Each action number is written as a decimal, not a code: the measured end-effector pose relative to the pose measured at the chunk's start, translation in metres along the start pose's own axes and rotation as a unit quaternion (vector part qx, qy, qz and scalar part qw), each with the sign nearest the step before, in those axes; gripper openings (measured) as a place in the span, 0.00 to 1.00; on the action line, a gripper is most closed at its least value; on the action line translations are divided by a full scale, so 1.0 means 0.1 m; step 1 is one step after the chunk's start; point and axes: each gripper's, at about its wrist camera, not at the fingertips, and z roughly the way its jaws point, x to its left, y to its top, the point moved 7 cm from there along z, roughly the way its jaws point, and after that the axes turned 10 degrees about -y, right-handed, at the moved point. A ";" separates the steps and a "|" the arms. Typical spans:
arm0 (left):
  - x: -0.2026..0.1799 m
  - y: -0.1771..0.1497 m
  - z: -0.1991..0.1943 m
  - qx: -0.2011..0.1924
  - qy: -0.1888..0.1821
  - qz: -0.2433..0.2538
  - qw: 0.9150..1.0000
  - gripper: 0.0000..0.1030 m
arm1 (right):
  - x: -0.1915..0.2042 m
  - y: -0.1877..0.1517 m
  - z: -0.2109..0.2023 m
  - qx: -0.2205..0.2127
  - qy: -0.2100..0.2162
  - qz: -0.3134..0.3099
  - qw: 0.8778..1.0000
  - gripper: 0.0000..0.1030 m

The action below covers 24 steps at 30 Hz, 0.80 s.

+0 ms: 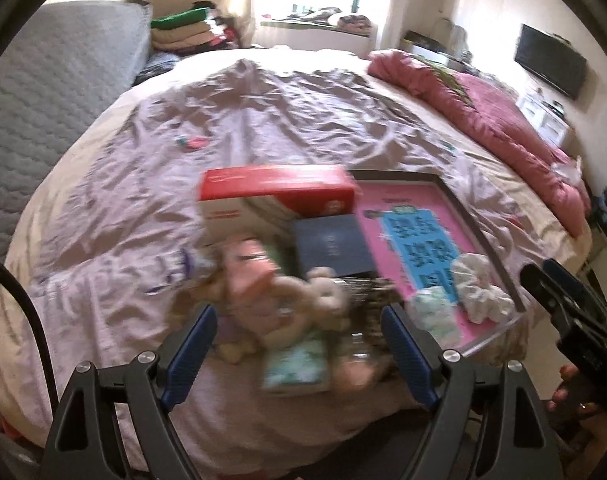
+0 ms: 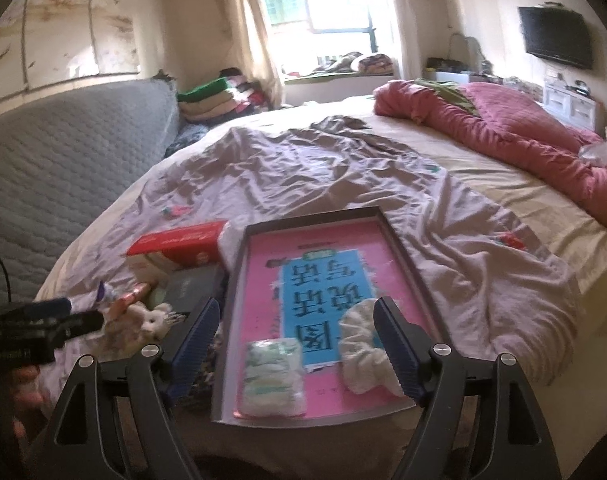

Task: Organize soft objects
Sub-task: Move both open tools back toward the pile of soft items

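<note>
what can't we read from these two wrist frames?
- Toy pile, left wrist view: motion blur; separate items can't be told apart.
- Dark box, right wrist view: partly behind the right gripper finger, label unreadable.
- Red box text, both views: blurred, too small.

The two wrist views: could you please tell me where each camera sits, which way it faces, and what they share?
Left wrist: behind the open left gripper, looking down over a blurred pile of soft toys; the right gripper and a hand show at right.
Right wrist: behind the open right gripper, over the tray; the left gripper shows at left.
Shared: tray, white cloth, tissue pack, red box, bed, window.
</note>
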 end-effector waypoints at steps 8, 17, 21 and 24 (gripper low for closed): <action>0.47 -0.19 -0.09 0.010 0.018 -0.040 0.999 0.81 | 0.34 -0.10 -0.03 0.007 0.029 -0.040 0.999 0.78; 0.43 -0.35 -0.02 0.025 0.010 -0.034 0.999 0.81 | 0.58 -0.27 0.05 0.033 0.043 -0.068 0.996 0.78; 0.35 -0.42 0.11 0.038 0.002 -0.027 0.999 0.81 | 0.66 -0.32 0.14 0.043 0.046 -0.073 0.995 0.78; 0.29 -0.49 0.21 0.050 -0.004 -0.023 0.998 0.81 | 0.71 -0.35 0.22 0.051 0.047 -0.076 0.995 0.78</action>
